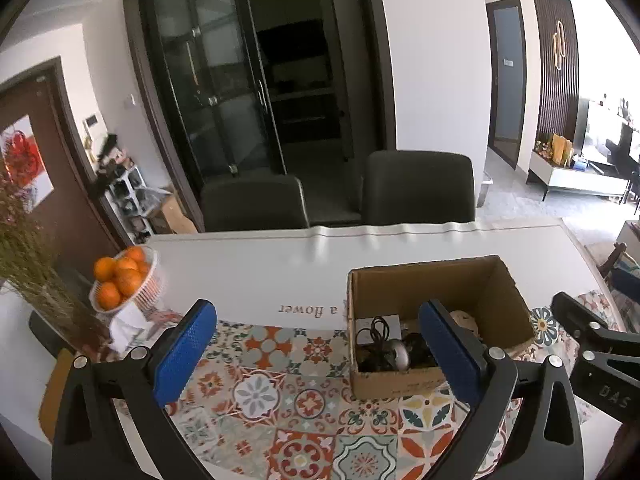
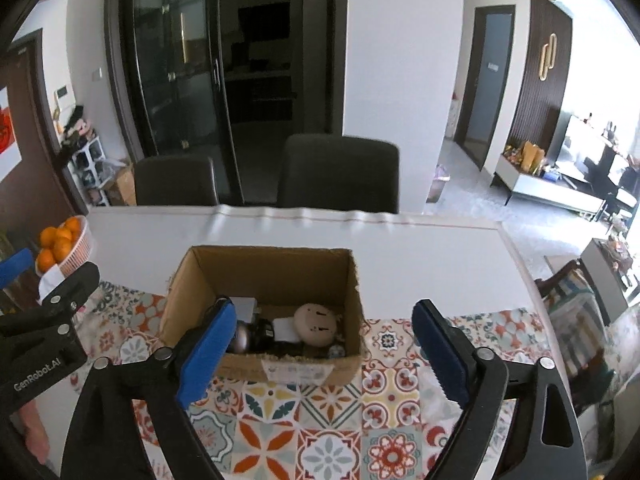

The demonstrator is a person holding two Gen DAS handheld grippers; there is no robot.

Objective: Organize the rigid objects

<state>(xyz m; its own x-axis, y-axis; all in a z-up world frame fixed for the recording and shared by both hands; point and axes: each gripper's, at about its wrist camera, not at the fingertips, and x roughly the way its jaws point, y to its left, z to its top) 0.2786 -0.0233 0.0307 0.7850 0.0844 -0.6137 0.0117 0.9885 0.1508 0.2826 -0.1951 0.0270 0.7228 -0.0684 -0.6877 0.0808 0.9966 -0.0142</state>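
Observation:
An open cardboard box point(image 1: 500, 288) point(image 2: 192, 280) stands on the patterned tablecloth point(image 1: 280, 392) point(image 2: 320, 420). Inside lie several small rigid objects: a black cable point(image 1: 376, 330), a silver mouse-like item point(image 1: 400, 354) point(image 2: 242, 338), a white adapter point(image 2: 286, 330), and a round beige disc point(image 2: 316, 322). My left gripper point(image 1: 316, 356) is open and empty, hovering left of and in front of the box. My right gripper point(image 2: 324, 352) is open and empty, hovering just in front of the box. Each gripper's black body shows in the other's view.
A white basket of oranges point(image 1: 124, 276) point(image 2: 64, 244) sits at the table's left, with dried flowers point(image 1: 32, 248) beside it. Two dark chairs point(image 1: 418, 188) point(image 2: 340, 172) stand behind the white table point(image 1: 260, 260) point(image 2: 420, 256).

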